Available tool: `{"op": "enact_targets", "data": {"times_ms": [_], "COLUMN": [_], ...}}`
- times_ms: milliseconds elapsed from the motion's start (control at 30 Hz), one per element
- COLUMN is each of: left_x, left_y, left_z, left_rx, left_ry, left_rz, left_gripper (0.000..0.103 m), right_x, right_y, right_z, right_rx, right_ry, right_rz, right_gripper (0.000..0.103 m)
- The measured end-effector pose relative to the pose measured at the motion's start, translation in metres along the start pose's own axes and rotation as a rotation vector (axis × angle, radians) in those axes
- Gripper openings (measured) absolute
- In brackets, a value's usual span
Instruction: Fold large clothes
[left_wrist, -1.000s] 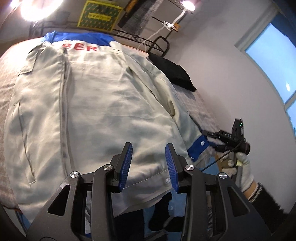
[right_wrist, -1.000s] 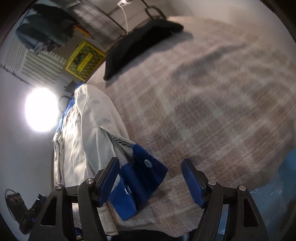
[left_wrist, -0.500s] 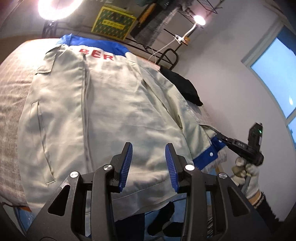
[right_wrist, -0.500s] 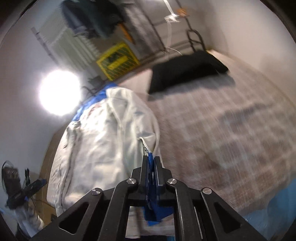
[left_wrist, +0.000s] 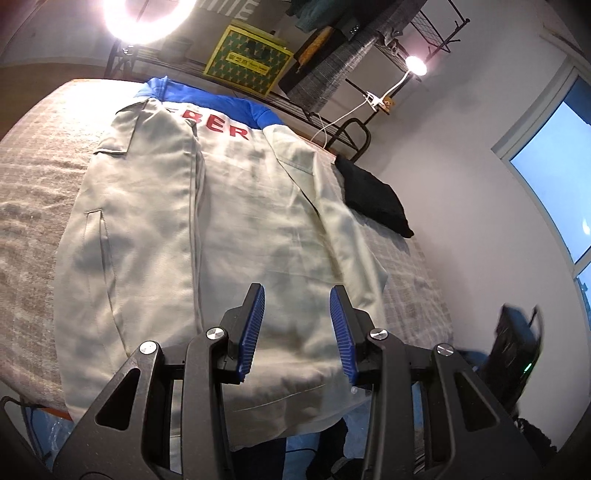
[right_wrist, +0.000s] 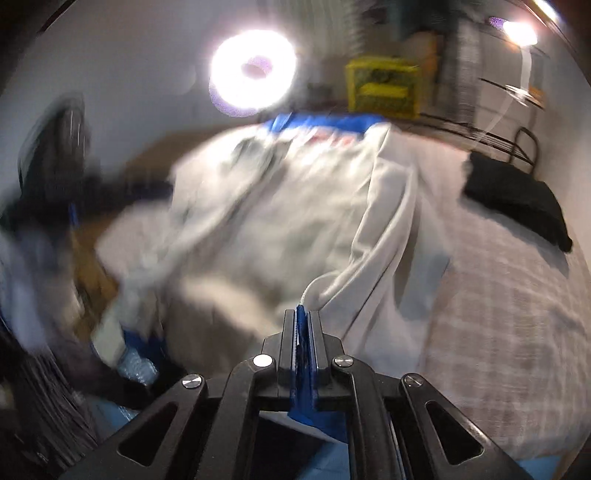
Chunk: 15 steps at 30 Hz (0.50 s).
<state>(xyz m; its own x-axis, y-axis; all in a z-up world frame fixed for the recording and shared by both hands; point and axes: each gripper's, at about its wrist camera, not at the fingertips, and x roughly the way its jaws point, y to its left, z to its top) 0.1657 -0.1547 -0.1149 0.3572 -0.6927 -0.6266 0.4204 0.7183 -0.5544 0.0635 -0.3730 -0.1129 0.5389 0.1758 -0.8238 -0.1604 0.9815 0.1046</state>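
Right wrist view: my right claw (right_wrist: 303, 325) pinches blue cuff (right_wrist: 301, 354); jacket (right_wrist: 280, 221) body at 11 o'clock, long axis toward 12. Left claw (left_wrist: 297, 328) spread, empty.

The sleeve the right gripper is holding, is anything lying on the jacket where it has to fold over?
Nothing visible does. The right gripper is shut on the sleeve's blue cuff, and the jacket lies flat and bare on the bed. The black cushion sits off to the side. The left gripper hangs open above the hem.
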Motion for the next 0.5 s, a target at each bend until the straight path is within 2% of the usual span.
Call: {"op": "enact_targets", "data": {"times_ms": [67,133,200,300,400,500], "left_x": [0.000,0.004,0.009,0.019,0.027,0.031], "left_y": [0.001,0.002,0.003,0.001,-0.003,-0.007], "left_z": [-0.001,-0.003,-0.006,-0.010,-0.012,-0.011], "left_rx": [-0.002,-0.002,-0.002,-0.002,0.000,0.006], "left_ry": [0.004,0.016,0.033,0.063,0.080,0.078], "left_rz": [-0.002,-0.003,0.000,0.001,-0.007,-0.007], "left_gripper": [0.036,0.036,0.036,0.036,0.036,0.036], "right_x": [0.009,0.002,-0.014,-0.022,-0.014,0.005], "right_y": [0.001,-0.005,-0.022,-0.055,-0.076,-0.076], "right_z": [-0.007,-0.011,-0.012,-0.014,-0.010,-0.002], "right_rx": [-0.011,0.013,0.074,0.220,0.317,0.344], "right_ry": [0.049,0.032,-0.027,-0.074,-0.062,-0.028], "right_rz": [0.061,0.116,0.156,0.170,0.197,0.223], "right_gripper": [0.015,0.027,0.027,0.038,0.042,0.045]}}
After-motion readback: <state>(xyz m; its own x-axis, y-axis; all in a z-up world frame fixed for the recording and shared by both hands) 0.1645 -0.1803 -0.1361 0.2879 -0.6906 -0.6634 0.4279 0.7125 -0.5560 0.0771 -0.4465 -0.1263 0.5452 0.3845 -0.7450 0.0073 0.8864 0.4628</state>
